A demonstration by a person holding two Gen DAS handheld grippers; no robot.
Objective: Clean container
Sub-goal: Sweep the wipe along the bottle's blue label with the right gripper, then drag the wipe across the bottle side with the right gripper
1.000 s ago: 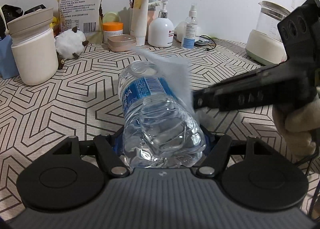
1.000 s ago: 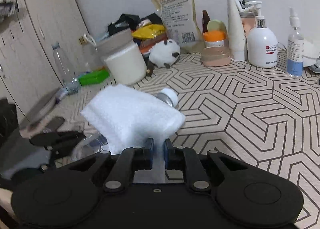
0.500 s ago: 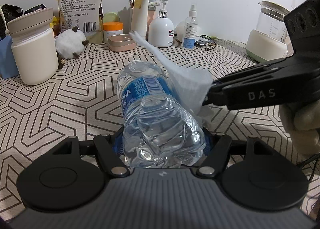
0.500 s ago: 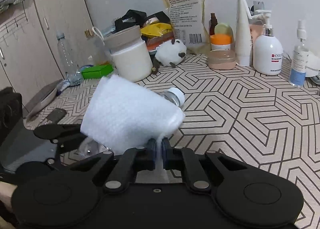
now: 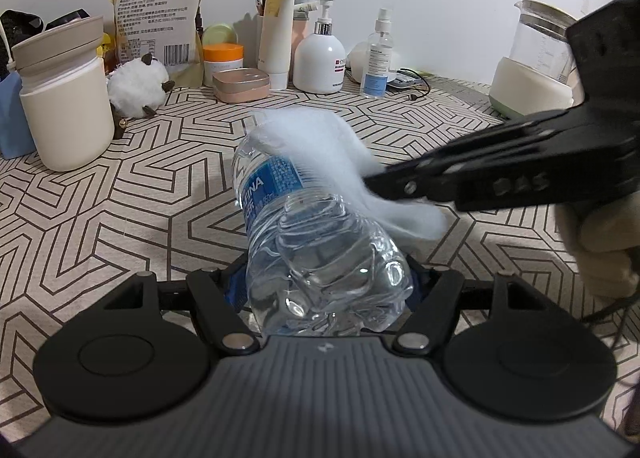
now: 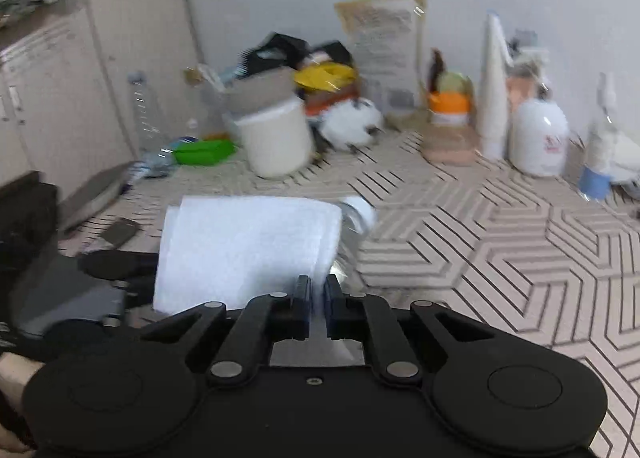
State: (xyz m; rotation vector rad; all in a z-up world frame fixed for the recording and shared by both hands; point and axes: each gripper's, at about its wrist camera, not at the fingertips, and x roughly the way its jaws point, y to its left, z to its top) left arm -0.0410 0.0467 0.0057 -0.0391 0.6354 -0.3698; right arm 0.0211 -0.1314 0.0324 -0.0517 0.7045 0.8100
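In the left wrist view, the left gripper (image 5: 326, 290) has its fingers closed against the base of a clear plastic water bottle (image 5: 316, 242), which lies tilted across the lower centre of the frame with its blue label facing up and its neck pointing away toward the middle. A white cloth (image 5: 332, 145) is draped over the upper part of the bottle, touching it. The right gripper (image 5: 376, 181) reaches in from the right edge of the frame, its fingers pinched tight on the cloth's edge; a gloved hand (image 5: 600, 242) grips it at the far right.

In the right wrist view, which is blurred, the right gripper's fingers (image 6: 302, 306) sit at lower centre, nearly touching, having just closed further on the cloth (image 6: 248, 250) between them. The cloth covers most of the bottle; only the white cap (image 6: 362, 209) and a bit of clear neck show just right of it.

The patterned surface (image 5: 100, 217) fills the middle of both views. Along the wall at the top stand a cream canister (image 5: 64, 105), a plush sheep (image 5: 138, 87), a white pump bottle (image 5: 319, 61) and a spray bottle (image 5: 377, 57).
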